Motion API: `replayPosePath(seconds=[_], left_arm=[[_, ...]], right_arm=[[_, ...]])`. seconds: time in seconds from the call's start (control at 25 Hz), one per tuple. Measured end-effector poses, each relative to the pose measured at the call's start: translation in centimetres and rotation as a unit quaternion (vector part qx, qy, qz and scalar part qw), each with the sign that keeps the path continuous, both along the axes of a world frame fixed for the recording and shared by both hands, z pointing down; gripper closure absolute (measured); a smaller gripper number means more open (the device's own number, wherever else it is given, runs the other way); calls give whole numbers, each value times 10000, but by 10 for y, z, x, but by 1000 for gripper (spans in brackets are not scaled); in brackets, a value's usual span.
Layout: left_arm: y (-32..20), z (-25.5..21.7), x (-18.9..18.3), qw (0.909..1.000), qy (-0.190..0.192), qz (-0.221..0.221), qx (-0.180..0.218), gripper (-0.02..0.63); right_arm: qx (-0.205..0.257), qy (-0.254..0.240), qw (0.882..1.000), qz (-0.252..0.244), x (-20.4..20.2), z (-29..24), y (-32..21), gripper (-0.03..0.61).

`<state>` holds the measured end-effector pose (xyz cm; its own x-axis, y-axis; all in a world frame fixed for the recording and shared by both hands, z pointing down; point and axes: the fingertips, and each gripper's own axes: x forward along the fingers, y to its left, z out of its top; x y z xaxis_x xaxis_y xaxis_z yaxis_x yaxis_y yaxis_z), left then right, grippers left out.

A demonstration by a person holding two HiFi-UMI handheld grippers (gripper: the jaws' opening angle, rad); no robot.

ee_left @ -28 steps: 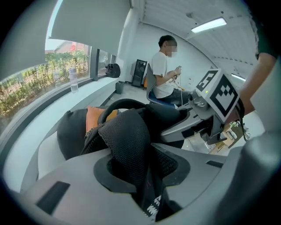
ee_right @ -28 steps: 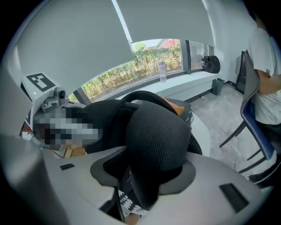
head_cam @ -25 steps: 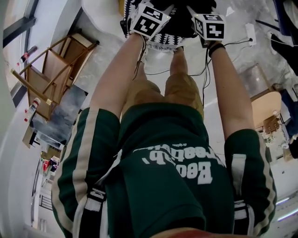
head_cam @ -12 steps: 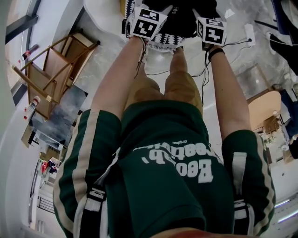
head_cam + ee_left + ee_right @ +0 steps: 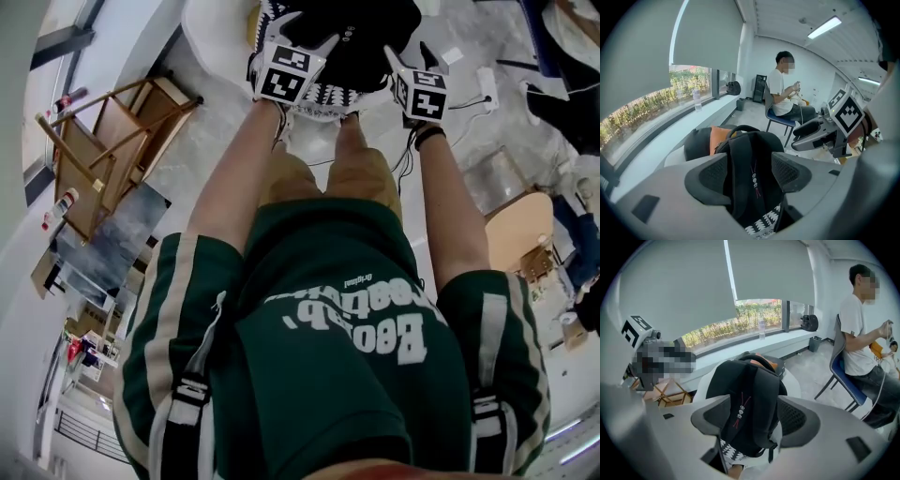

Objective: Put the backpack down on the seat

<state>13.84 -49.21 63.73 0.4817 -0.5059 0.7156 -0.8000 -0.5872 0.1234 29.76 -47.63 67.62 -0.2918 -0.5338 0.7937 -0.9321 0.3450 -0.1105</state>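
The black fabric backpack with a white-patterned lower edge stands on the rounded white seat. Its strap side faces the person and its long axis runs up and away from them, top handle farthest off.

The left gripper has just been opening. Its fingers stand wide apart, and a shoulder strap shows in the gap between them without either pad pressing on it. The right gripper has also just been opening. Its fingers are spread the same way, framing the other strap and holding nothing.

In the head view both grippers hang side by side over the near edge of the pack, left at the left strap and right at the right, neither clearly nearer.

The pack lies ahead of and below both sets of fingers, so I judge the putting down done. What remains turns on drawing straight back along the straps' line, so no finger hooks a strap and tips the upright pack forward off the seat.
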Motion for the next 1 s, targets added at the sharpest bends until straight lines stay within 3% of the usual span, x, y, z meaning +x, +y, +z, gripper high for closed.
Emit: replayPosePath(seconds=[0.32, 0.64, 0.76, 1.0], left_arm=[[51, -87, -8, 9972, 258, 160, 681, 318], [129, -196, -24, 9815, 728, 1038, 1437, 333], [156, -233, -29, 9723, 852, 1262, 1771, 396], [199, -294, -33, 9620, 938, 1186, 2275, 549]], right_arm=[[898, -144, 9955, -248, -33, -100, 37, 293], [2042, -525, 9771, -288, -90, -229, 114, 305], [2401, -400, 9695, -279, -102, -263, 144, 483], [2939, -483, 9530, -555, -112, -323, 191, 537]])
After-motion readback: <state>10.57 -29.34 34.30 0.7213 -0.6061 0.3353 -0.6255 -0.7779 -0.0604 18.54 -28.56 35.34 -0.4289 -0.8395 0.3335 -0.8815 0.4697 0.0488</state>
